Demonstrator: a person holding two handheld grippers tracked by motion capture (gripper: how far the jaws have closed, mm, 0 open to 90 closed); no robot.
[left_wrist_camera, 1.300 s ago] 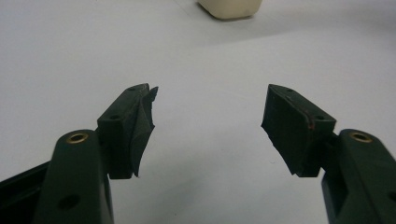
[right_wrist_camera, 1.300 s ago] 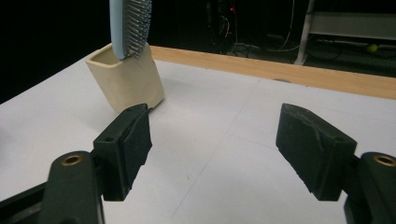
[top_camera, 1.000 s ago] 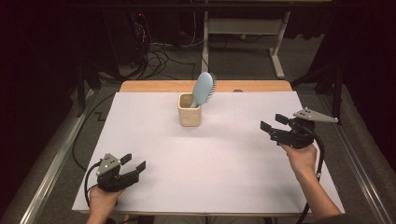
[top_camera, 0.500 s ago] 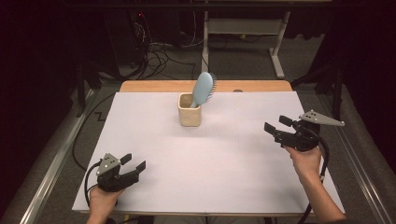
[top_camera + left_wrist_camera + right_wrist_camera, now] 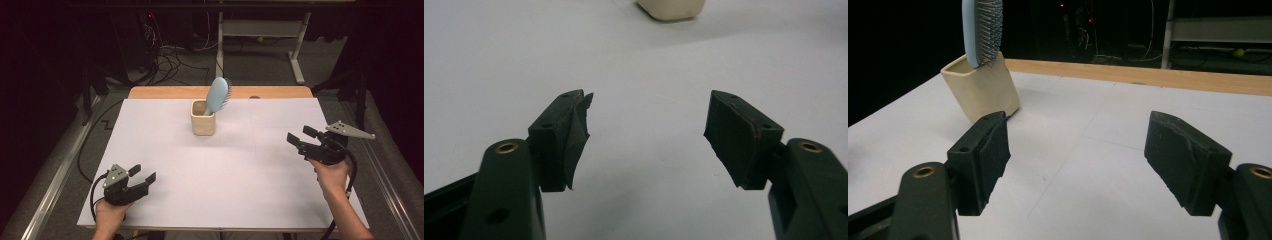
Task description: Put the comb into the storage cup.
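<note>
A light blue hairbrush (image 5: 217,95) stands handle-down in a cream square cup (image 5: 203,124) at the back middle of the white table (image 5: 230,170). The right gripper view has the cup (image 5: 982,91) ahead at the left with the brush's bristles (image 5: 983,30) above it. My left gripper (image 5: 142,176) rests open near the front left corner, jaws apart over bare table (image 5: 647,125); the cup's base (image 5: 670,8) lies far ahead. My right gripper (image 5: 299,137) is held open above the right side, jaws wide apart with nothing between them (image 5: 1075,165).
A wooden strip (image 5: 220,92) runs along the table's far edge. Beyond it lie floor cables (image 5: 170,55) and a grey desk frame (image 5: 295,40). Metal rails flank the table on both sides (image 5: 60,170).
My right gripper has drifted a little to the right and toward the near side, away from the cup. The left gripper, cup and brush have stayed put.
</note>
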